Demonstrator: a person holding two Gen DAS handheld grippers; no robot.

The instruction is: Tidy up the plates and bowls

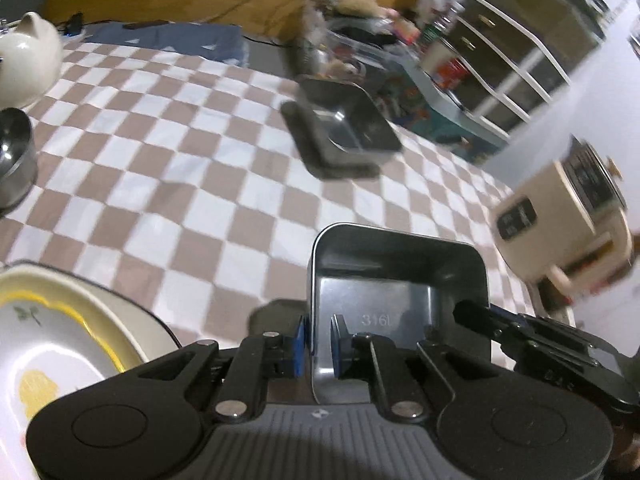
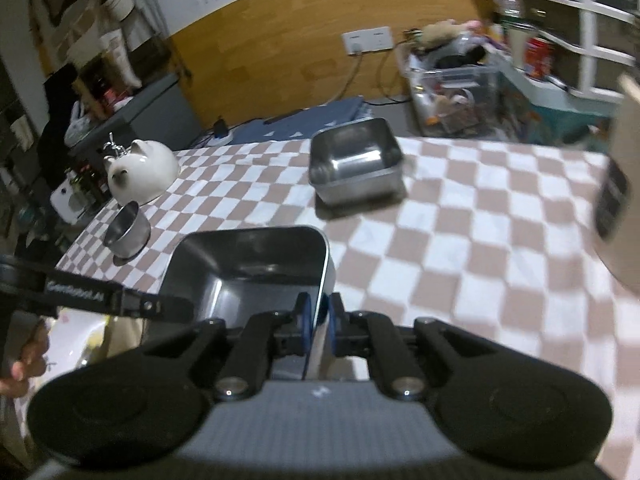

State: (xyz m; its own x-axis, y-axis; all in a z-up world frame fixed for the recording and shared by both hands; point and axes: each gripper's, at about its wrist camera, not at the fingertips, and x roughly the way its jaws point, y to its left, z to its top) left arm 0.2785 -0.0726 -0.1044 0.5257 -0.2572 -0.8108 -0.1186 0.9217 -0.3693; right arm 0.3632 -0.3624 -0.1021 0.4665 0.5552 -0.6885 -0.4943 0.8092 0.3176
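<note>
A square steel bowl [image 1: 400, 304] is held above the checkered cloth by both grippers. My left gripper [image 1: 320, 344] is shut on its left wall. My right gripper [image 2: 320, 324] is shut on its right wall; the bowl shows in the right wrist view [image 2: 248, 268]. The right gripper's arm shows at the bowl's right in the left wrist view [image 1: 520, 332]. A second square steel bowl [image 1: 352, 124] [image 2: 356, 164] sits further back on the cloth. A stack of white and yellow plates [image 1: 60, 320] lies at the lower left.
A small round steel cup [image 2: 128, 228] [image 1: 14, 156] and a white cat-shaped pot [image 2: 144, 172] [image 1: 28, 60] stand at the left. A cream electric cooker [image 1: 568, 220] stands at the right. A clear bin of clutter [image 2: 452, 92] lies beyond the table's far edge.
</note>
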